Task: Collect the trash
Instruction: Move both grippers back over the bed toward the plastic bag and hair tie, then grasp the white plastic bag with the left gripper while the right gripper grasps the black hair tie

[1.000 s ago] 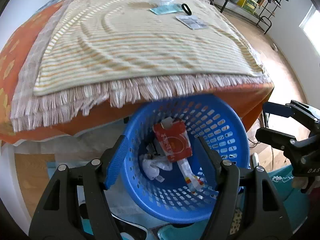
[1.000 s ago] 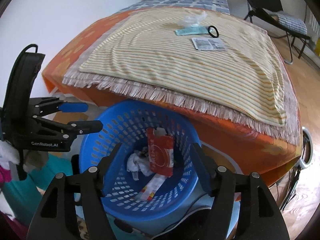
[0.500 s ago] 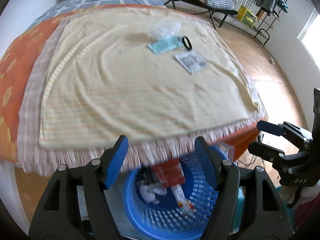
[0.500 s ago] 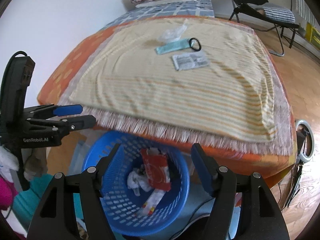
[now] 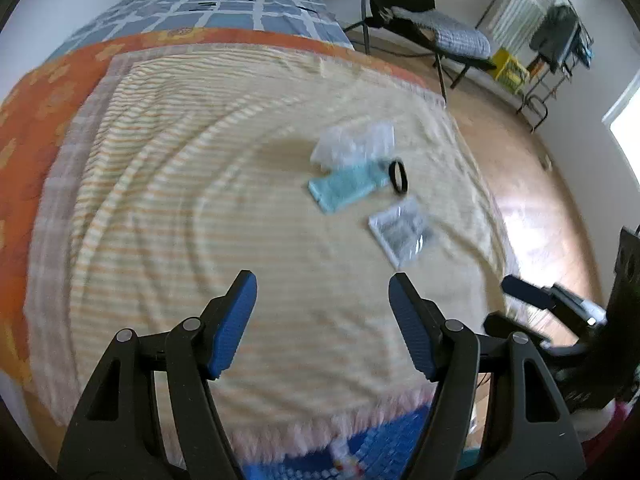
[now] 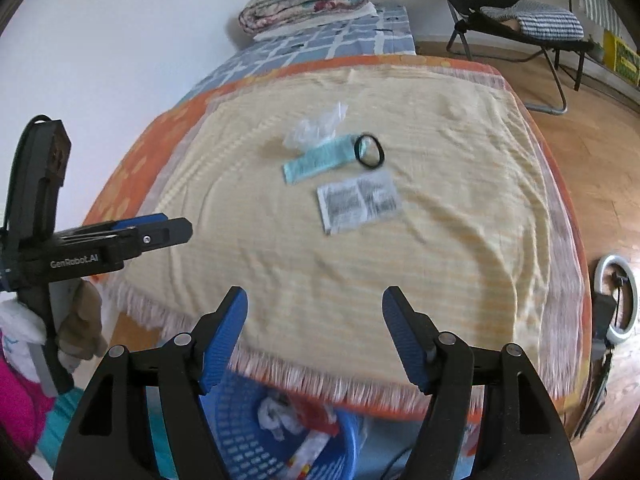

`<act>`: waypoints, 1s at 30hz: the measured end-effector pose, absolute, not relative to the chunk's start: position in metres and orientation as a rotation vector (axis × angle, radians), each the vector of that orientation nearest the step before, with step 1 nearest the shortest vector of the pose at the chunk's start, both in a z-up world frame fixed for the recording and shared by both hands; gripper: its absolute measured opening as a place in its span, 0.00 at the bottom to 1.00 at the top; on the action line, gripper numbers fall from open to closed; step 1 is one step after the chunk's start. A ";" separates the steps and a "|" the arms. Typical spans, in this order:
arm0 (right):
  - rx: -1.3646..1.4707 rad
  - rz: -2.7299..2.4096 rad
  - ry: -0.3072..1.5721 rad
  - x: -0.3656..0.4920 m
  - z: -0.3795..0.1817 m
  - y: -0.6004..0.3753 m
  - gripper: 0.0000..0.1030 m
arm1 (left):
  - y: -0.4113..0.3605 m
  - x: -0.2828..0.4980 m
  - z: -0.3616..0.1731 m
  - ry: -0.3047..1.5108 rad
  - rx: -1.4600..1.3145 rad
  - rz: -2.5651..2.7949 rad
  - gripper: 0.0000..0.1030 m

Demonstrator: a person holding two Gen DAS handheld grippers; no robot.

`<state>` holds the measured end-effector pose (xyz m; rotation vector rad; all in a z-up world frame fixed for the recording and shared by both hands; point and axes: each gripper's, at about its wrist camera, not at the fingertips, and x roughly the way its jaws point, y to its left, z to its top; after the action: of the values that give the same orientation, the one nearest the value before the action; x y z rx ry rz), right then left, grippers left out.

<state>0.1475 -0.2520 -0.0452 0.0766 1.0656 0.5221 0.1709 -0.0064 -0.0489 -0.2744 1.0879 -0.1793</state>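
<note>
Both the left tool [image 5: 322, 284] and right tool [image 6: 314, 300] gape empty. Remaining trash lies centre-right on the bed [image 5: 160, 208]: teal wrapper [image 5: 344, 186], clear plastic [image 5: 352, 144], flat packet [image 5: 402, 230] (basket [image 6: 256, 440] at bottom edge). Probably best to approach low and pinch an edge without catching the blanket.

Both my grippers rise from the blue basket [image 6: 280, 436] to above the striped blanket [image 6: 360, 248]. My left gripper [image 5: 322, 322], a second ago framing the basket's trash, now frames bare blanket, with only the basket's rim at the bottom edge. My right gripper [image 6: 314, 334] now looks across the blanket; the teal wrapper [image 6: 318, 160] and printed packet [image 6: 358, 200] loom larger.
</note>
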 end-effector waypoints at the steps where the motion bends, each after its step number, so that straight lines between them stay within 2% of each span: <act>1: 0.072 0.520 1.062 0.154 -0.045 -0.250 0.68 | -0.005 0.178 -0.050 1.087 -0.291 -0.179 0.68; 14: 0.065 0.443 1.031 0.249 -0.074 -0.235 0.67 | -0.008 0.269 -0.078 1.101 -0.449 -0.141 0.68; 26: -0.082 0.456 1.035 0.289 -0.100 -0.213 0.67 | -0.019 0.301 -0.109 1.151 -0.476 -0.134 0.68; 30: -0.089 0.453 1.046 0.298 -0.109 -0.214 0.67 | -0.023 0.308 -0.113 1.153 -0.493 -0.144 0.64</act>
<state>0.2980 -0.2142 -0.1092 -0.0891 1.0457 0.4535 0.3080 -0.0232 -0.1128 -0.4930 1.1528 -0.1445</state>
